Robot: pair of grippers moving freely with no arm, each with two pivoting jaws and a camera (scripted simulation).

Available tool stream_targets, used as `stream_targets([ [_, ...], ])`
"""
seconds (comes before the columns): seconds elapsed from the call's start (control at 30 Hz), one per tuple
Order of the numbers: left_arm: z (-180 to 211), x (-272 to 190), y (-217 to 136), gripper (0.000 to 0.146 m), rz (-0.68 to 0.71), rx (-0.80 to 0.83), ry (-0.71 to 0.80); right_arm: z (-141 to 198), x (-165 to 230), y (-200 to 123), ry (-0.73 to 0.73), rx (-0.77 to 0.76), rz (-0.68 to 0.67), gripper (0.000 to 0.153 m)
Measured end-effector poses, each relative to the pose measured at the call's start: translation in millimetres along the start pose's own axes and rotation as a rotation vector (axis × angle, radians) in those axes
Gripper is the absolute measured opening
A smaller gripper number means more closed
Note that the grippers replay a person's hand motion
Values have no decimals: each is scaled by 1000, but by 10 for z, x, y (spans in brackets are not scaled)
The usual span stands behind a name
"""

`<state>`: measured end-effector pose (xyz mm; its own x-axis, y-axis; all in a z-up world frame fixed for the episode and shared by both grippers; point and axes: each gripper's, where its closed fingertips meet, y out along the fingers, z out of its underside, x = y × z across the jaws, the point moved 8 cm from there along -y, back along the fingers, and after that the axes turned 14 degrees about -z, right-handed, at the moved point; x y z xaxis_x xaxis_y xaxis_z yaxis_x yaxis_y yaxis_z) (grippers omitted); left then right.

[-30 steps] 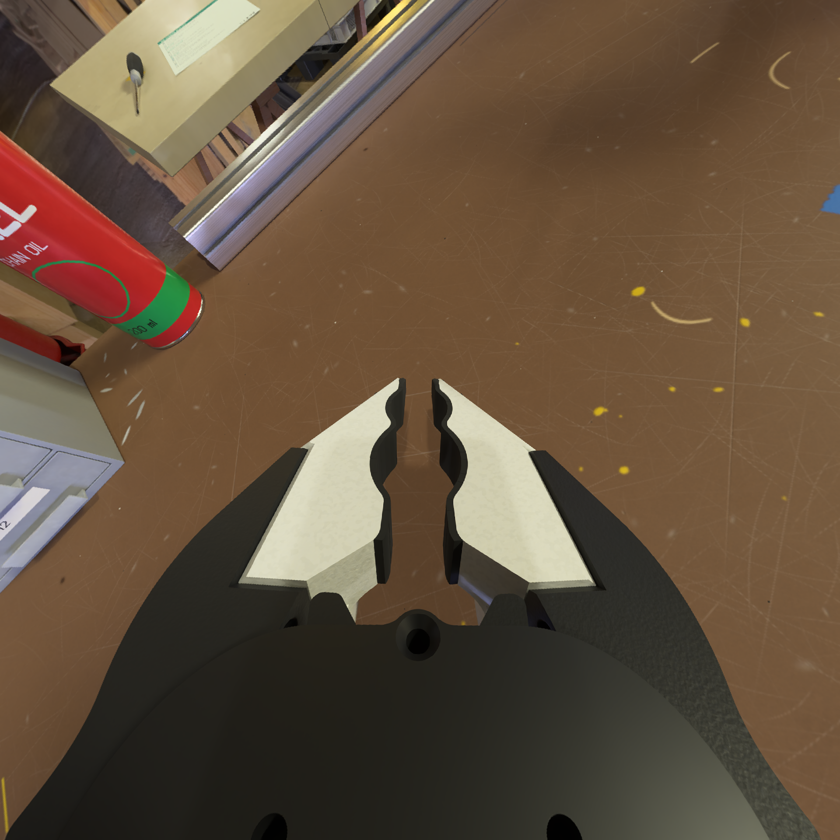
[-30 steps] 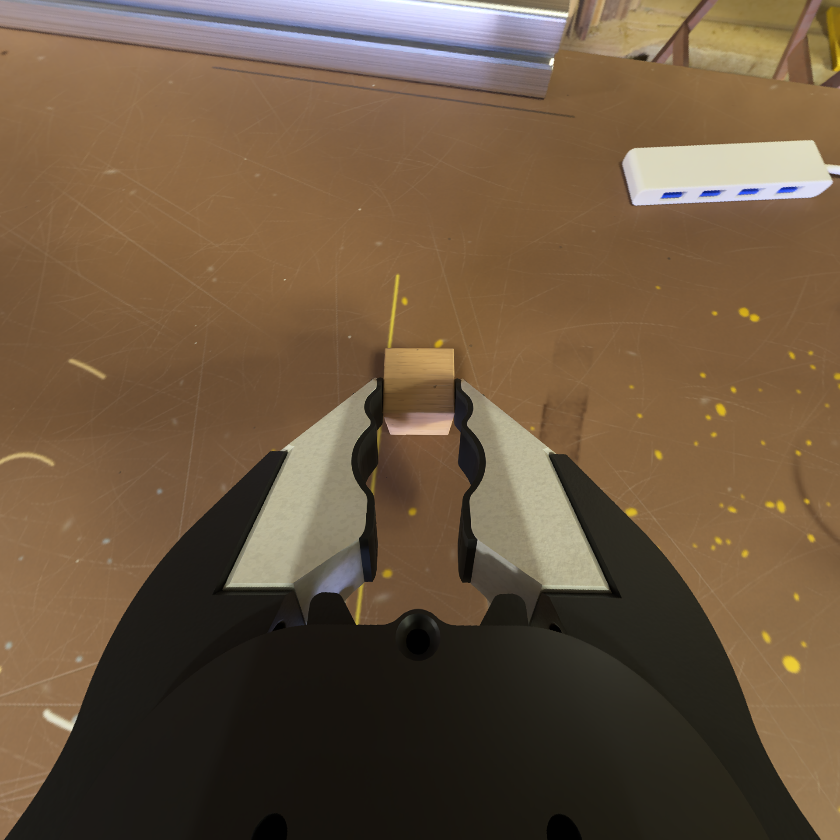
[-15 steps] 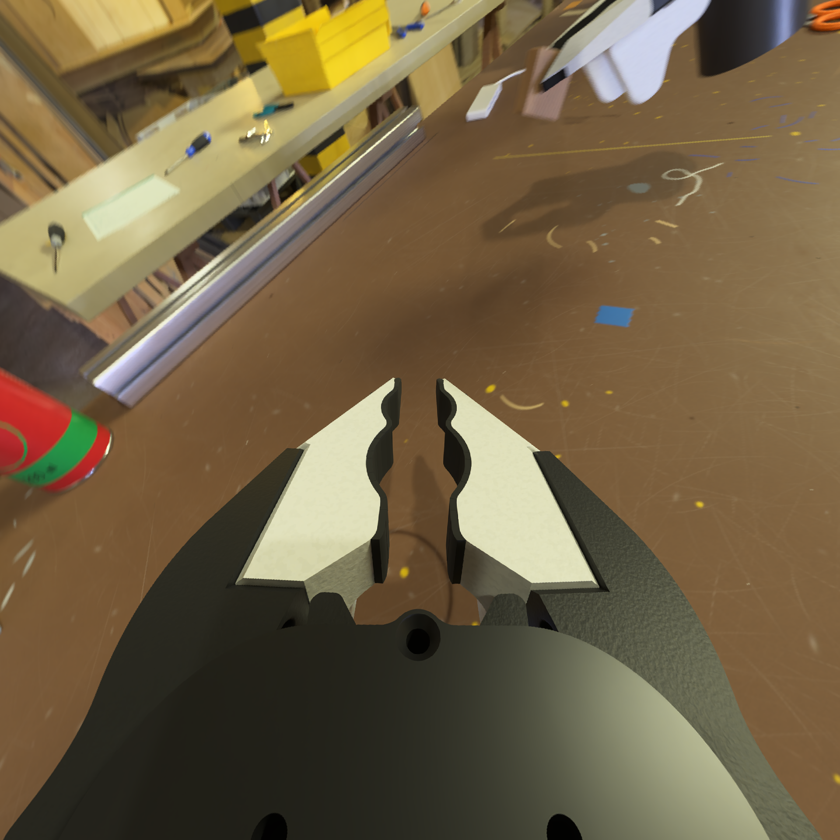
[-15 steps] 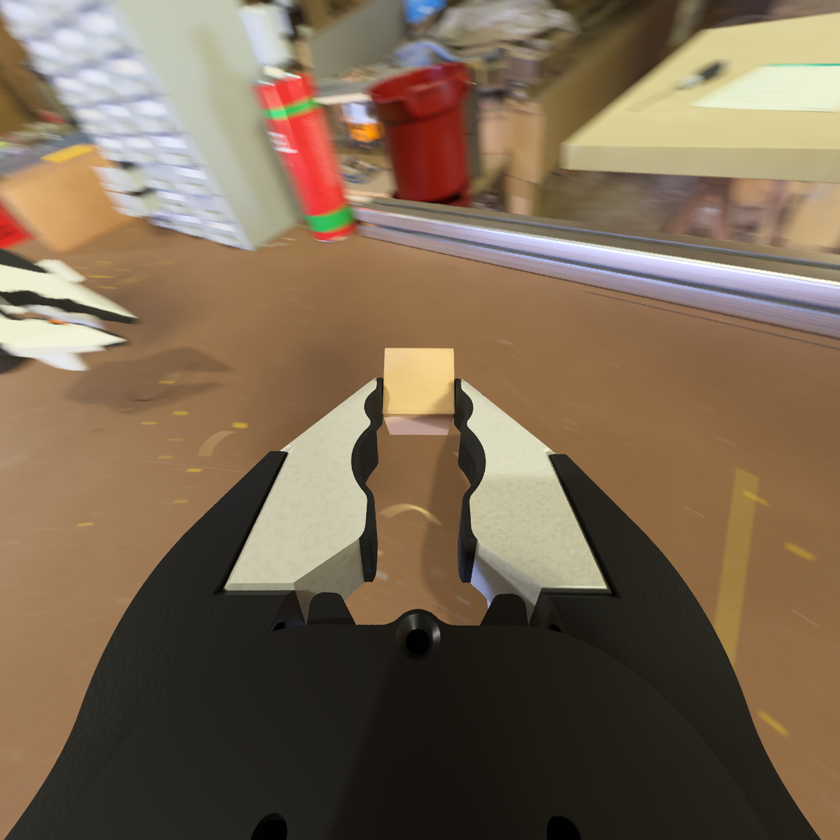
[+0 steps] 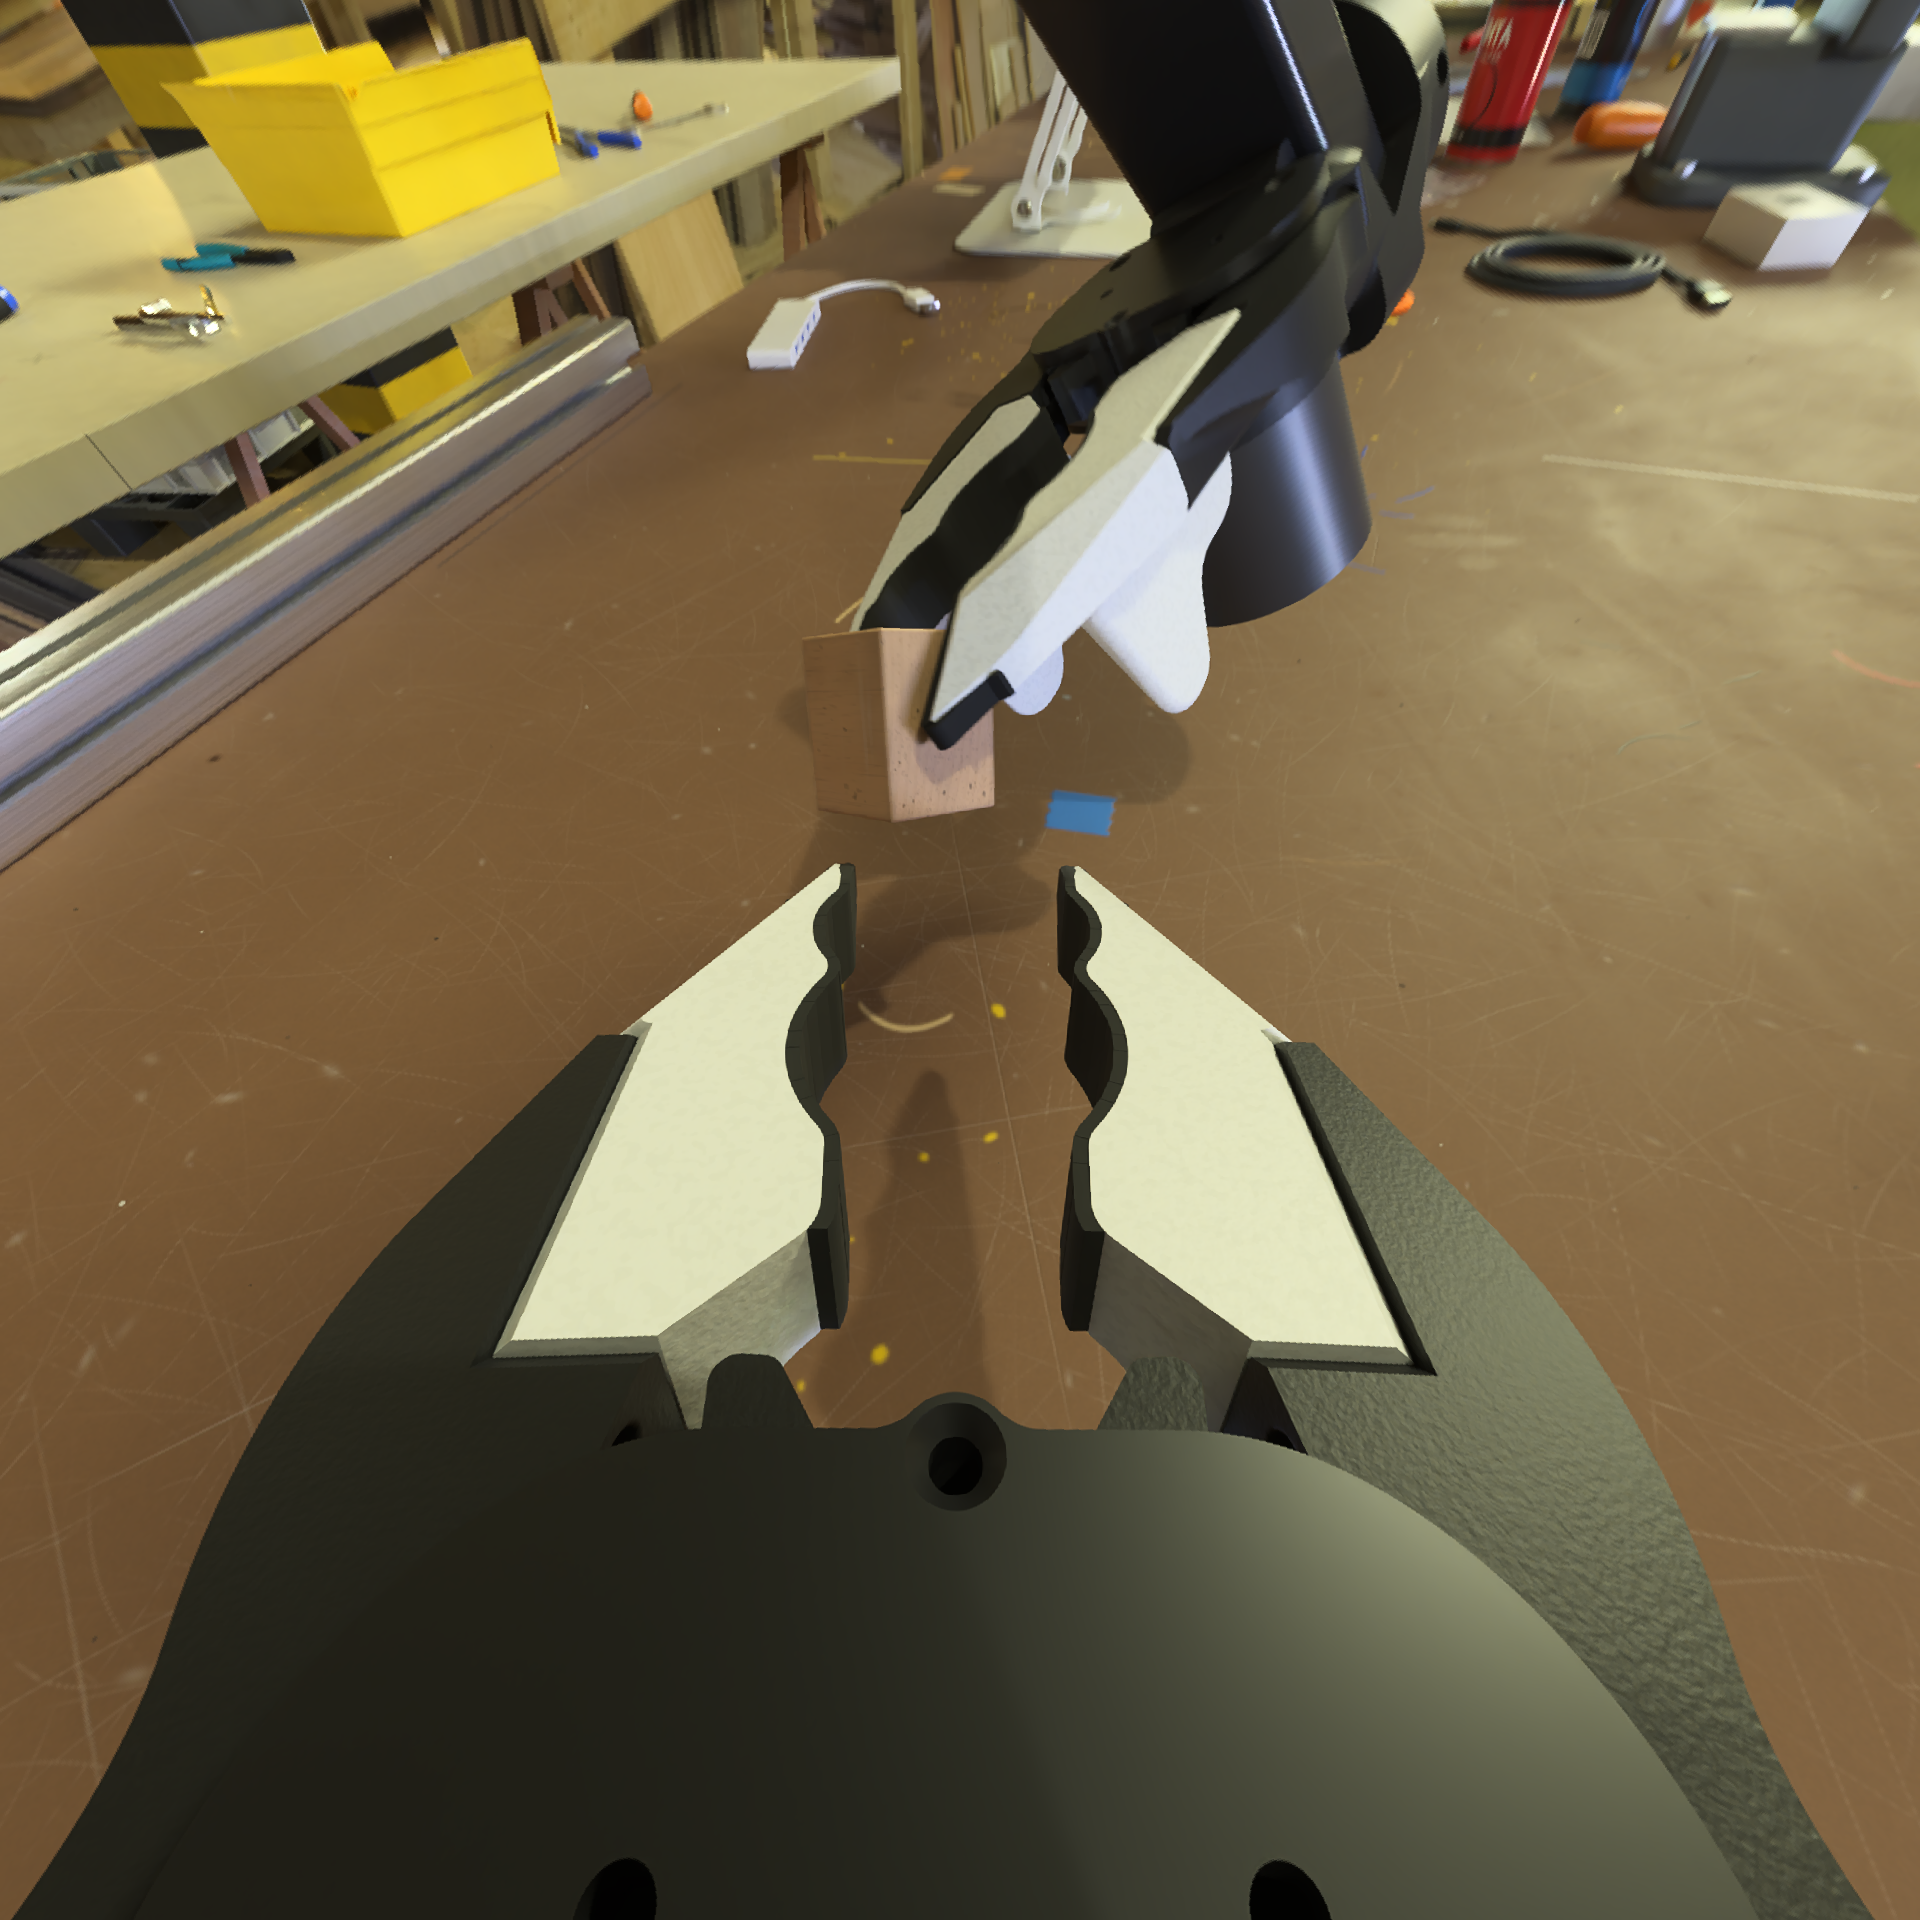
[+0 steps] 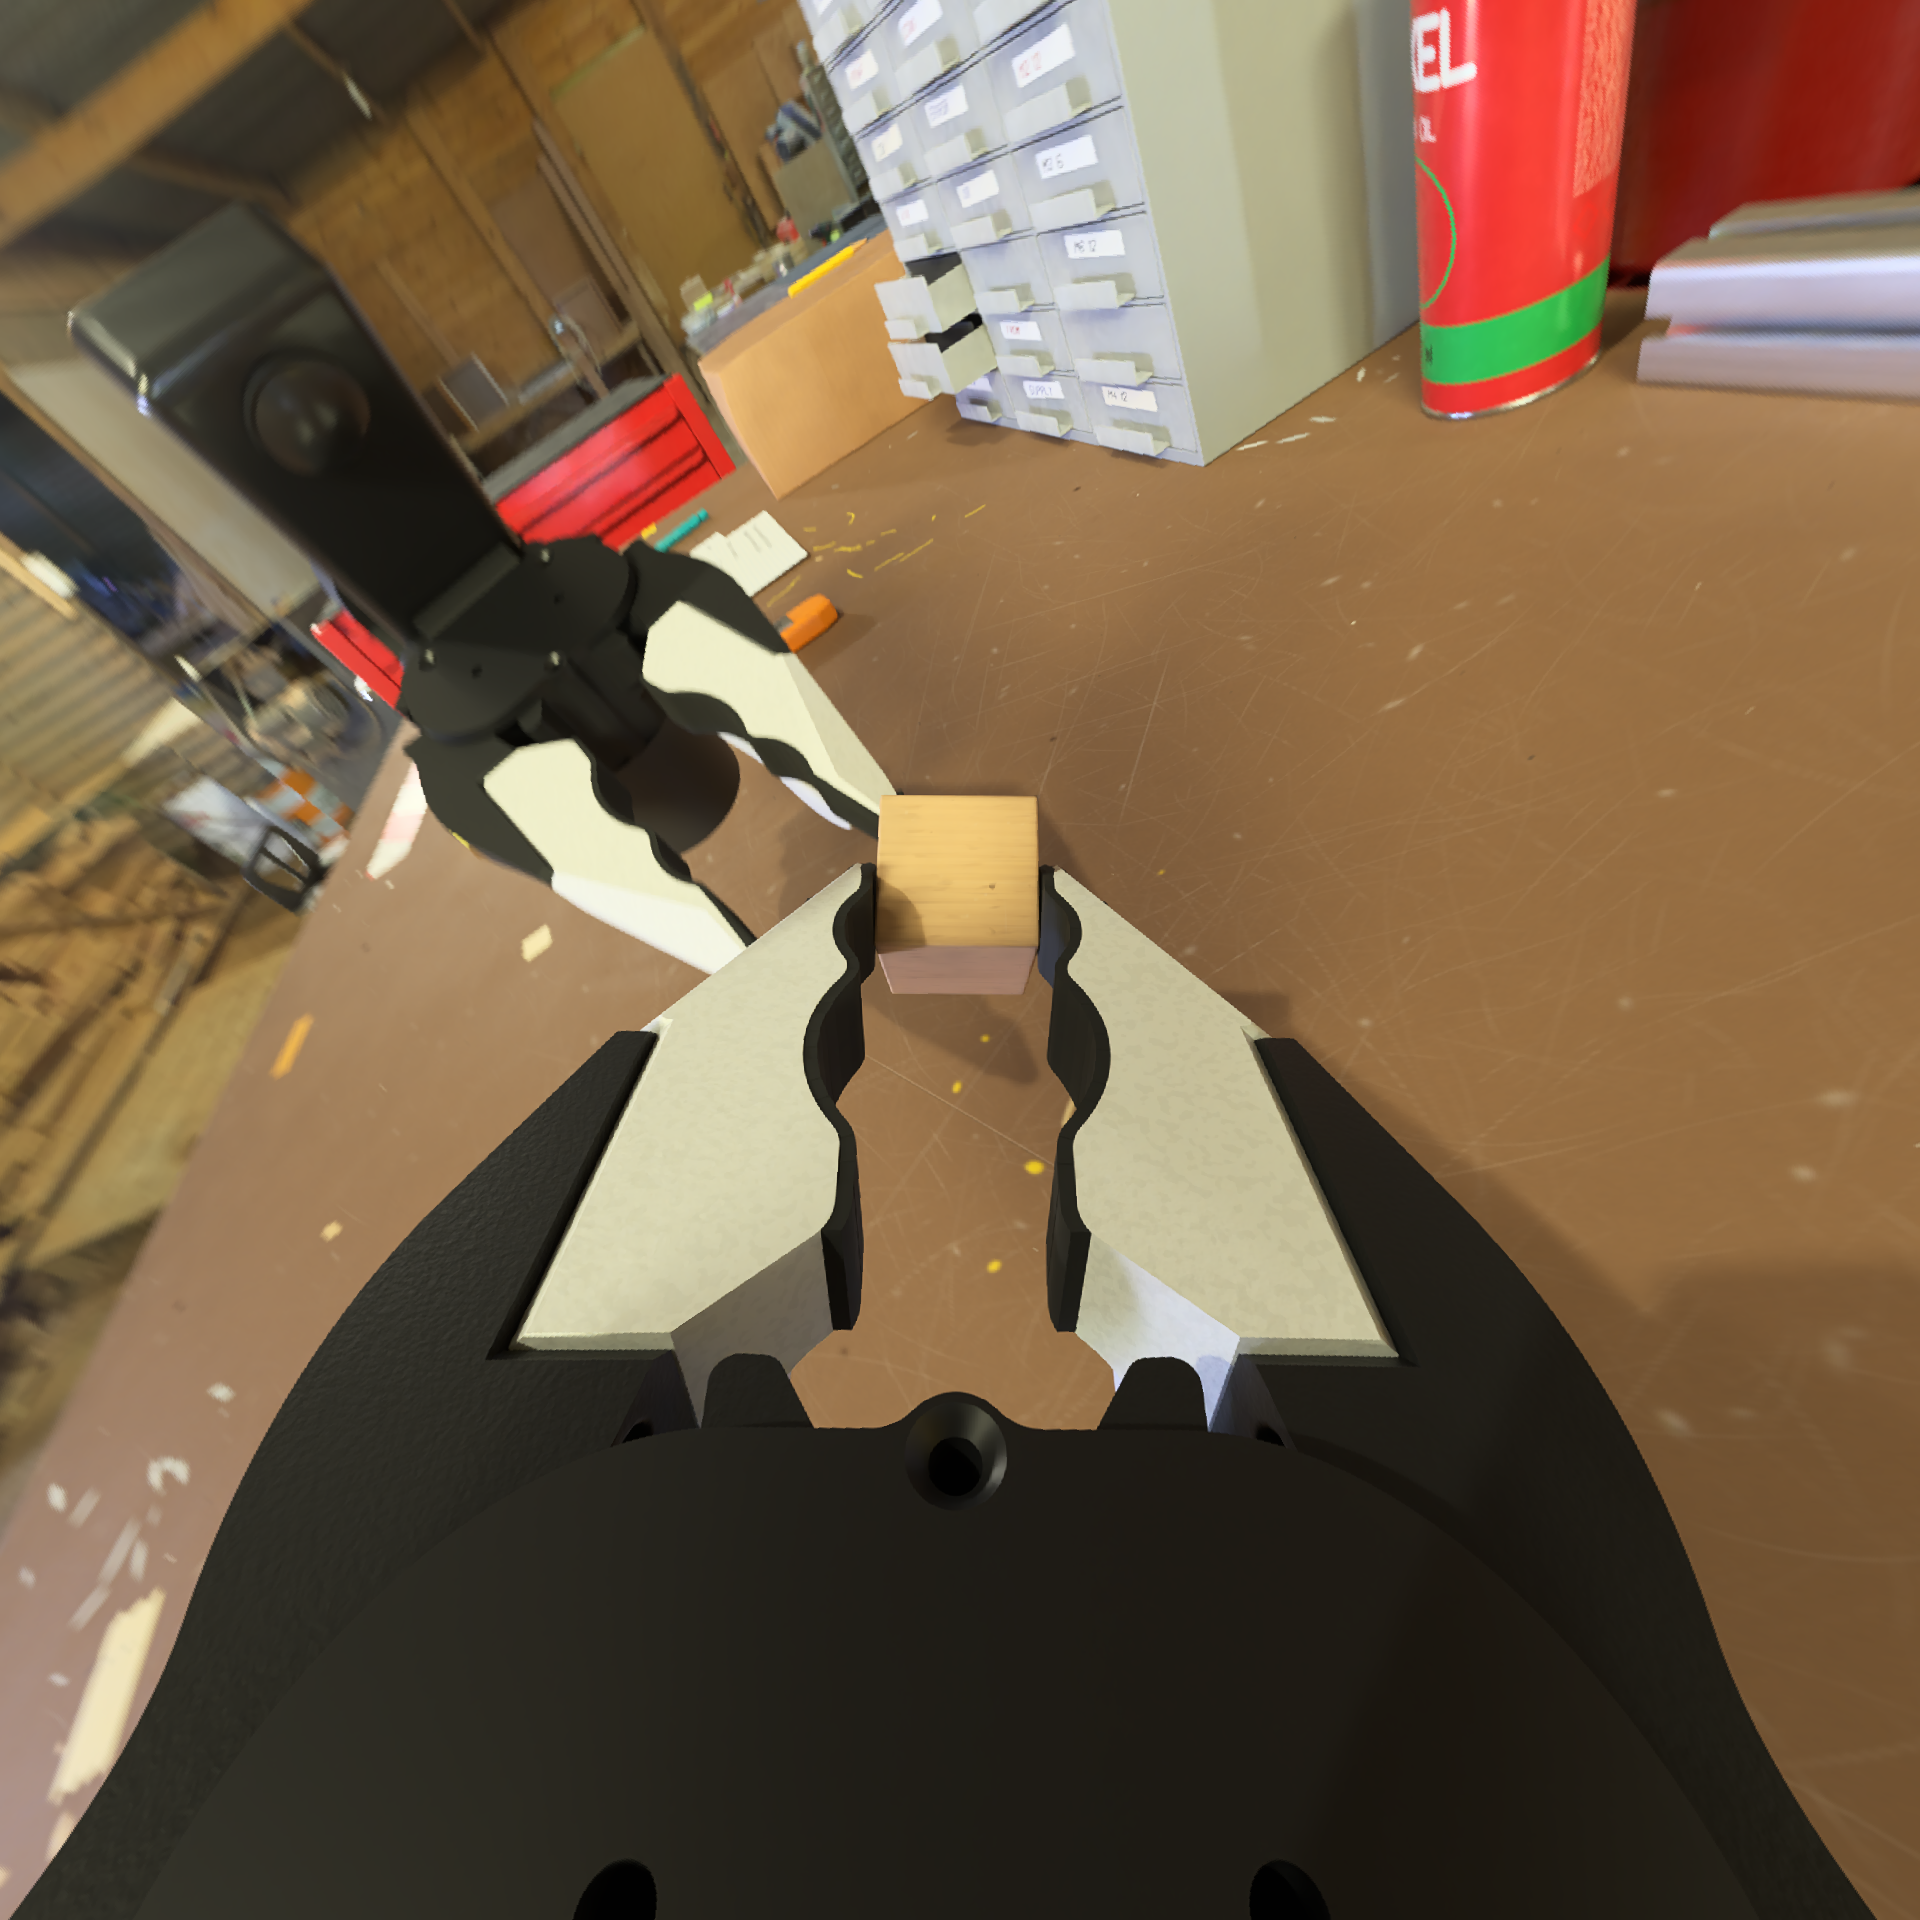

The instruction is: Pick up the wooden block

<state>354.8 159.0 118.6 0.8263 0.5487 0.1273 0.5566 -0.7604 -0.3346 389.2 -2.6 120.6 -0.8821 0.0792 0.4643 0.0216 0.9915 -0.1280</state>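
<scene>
Above the scratched brown workbench (image 5: pixel 1558 987): the pale cube-shaped wooden block (image 6: pixel 956 878) hangs pinched between the tips of the black-and-white right gripper (image 6: pixel 954 894), clear of the surface, its shadow on the bench below.
Containers: an open yellow plastic bin (image 5: pixel 384 135) stands on the far left beige side table (image 5: pixel 312 301), contents hidden; a grey multi-drawer parts cabinet (image 6: pixel 1049 239) stands far off in the right wrist view, one drawer pulled partly out, insides not visible.
Red oil can (image 6: pixel 1512 208): upright just right of the cabinet, green band near its base.
Edges and room: a silver aluminium rail (image 5: pixel 312 561) runs along the bench's left edge; bare bench lies to the right of both grippers.
Left gripper (image 5: pixel 956 883): jaws parted, empty, tips near the block and pointing at it.
Block's look: light grain on top, pinker faces with small dark specks.
Blue tape square (image 5: pixel 1081 812): flat on the bench, just right of the block.
</scene>
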Motion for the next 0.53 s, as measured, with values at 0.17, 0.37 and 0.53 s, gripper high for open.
stream_targets([
  [0.17,19,-56,73,39,-1,43,-6,27,-20,122,164,-103,-61,31],
  [0.37,33,-29,79,32,-34,53,-43,54,11,207,123,-107,-22,31],
  [0.53,32,36,40,19,-47,35,-86,44,85,250,13,-73,13,31],
])
